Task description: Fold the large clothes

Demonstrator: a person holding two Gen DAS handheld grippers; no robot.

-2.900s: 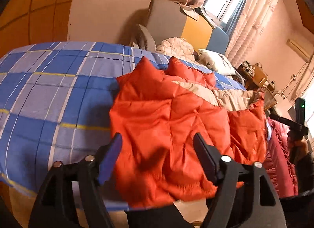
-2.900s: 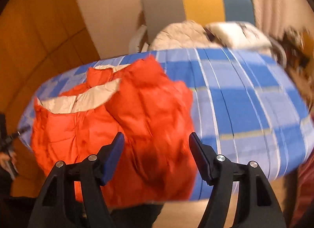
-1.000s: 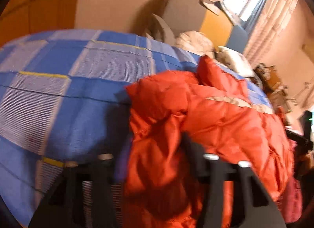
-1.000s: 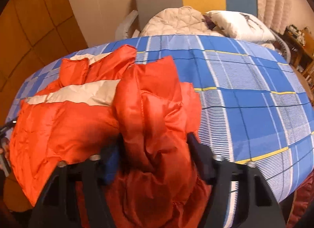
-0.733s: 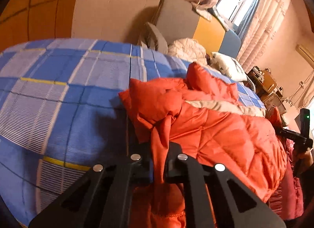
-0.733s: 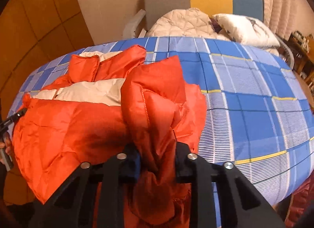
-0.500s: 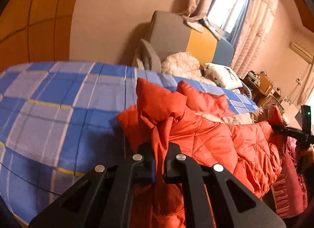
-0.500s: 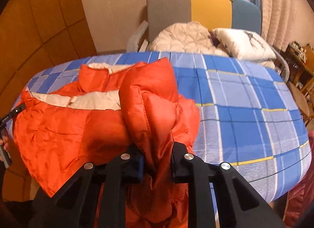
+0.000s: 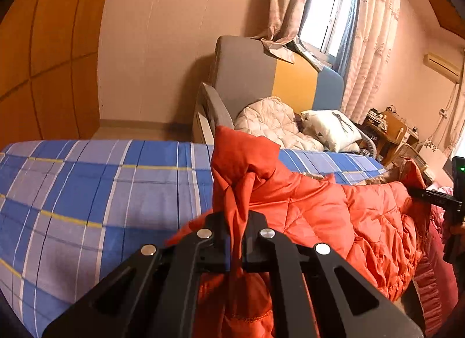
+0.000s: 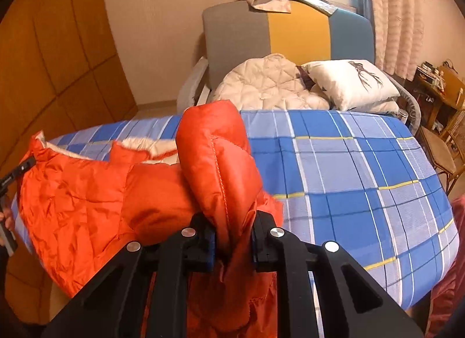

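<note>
An orange quilted puffer jacket (image 9: 334,215) with a cream lining (image 10: 151,146) lies across the near edge of a bed with a blue plaid sheet (image 9: 87,186). My left gripper (image 9: 237,242) is shut on a thin bunch of the jacket's fabric and holds it raised above the sheet. In the right wrist view my right gripper (image 10: 232,239) is shut on a thick padded fold of the same jacket (image 10: 215,163), also lifted. The other gripper shows at the far right edge of the left view (image 9: 453,192) and at the far left edge of the right view (image 10: 11,181).
Beyond the plaid bed (image 10: 363,178) stands a grey, yellow and blue headboard (image 10: 290,32) with a cream quilt (image 10: 267,85) and a white pillow (image 10: 351,82). Wooden wall panels (image 9: 35,61) are on the left; a cluttered wooden side table (image 9: 389,131) and curtains (image 9: 375,32) are on the right.
Both grippers went from open over the jacket to shut on bunches of its fabric. Both then rose, lifting the jacket's near edge off the sheet.
</note>
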